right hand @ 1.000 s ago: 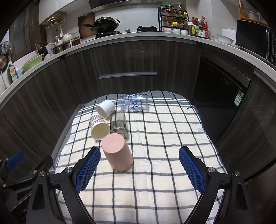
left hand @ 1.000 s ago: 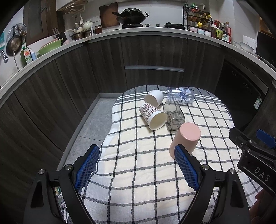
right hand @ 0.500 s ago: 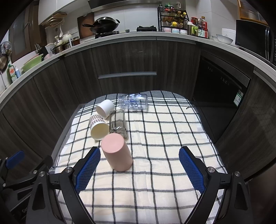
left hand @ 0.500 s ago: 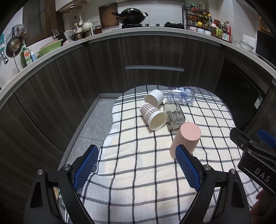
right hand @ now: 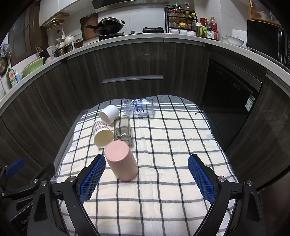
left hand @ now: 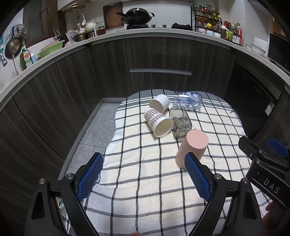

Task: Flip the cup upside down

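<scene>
A pink cup (left hand: 192,147) (right hand: 121,161) stands upside down on the checked cloth (left hand: 145,163) (right hand: 172,145). Behind it lie on their sides a patterned paper cup (left hand: 158,123) (right hand: 101,133), a white cup (left hand: 159,103) (right hand: 108,114), a square glass (left hand: 180,123) (right hand: 122,129) and a clear printed jar (left hand: 188,100) (right hand: 139,109). My left gripper (left hand: 143,174) is open and empty, with its right finger just in front of the pink cup. My right gripper (right hand: 146,177) is open and empty, with the pink cup by its left finger.
The cloth covers a small table in front of dark kitchen cabinets (right hand: 132,59). The grey floor (left hand: 97,127) lies past the cloth's left edge. A worktop with a wok (left hand: 136,16) and a spice rack (right hand: 181,20) runs behind.
Both grippers have shifted only very slightly. The cups and glasses have not moved.
</scene>
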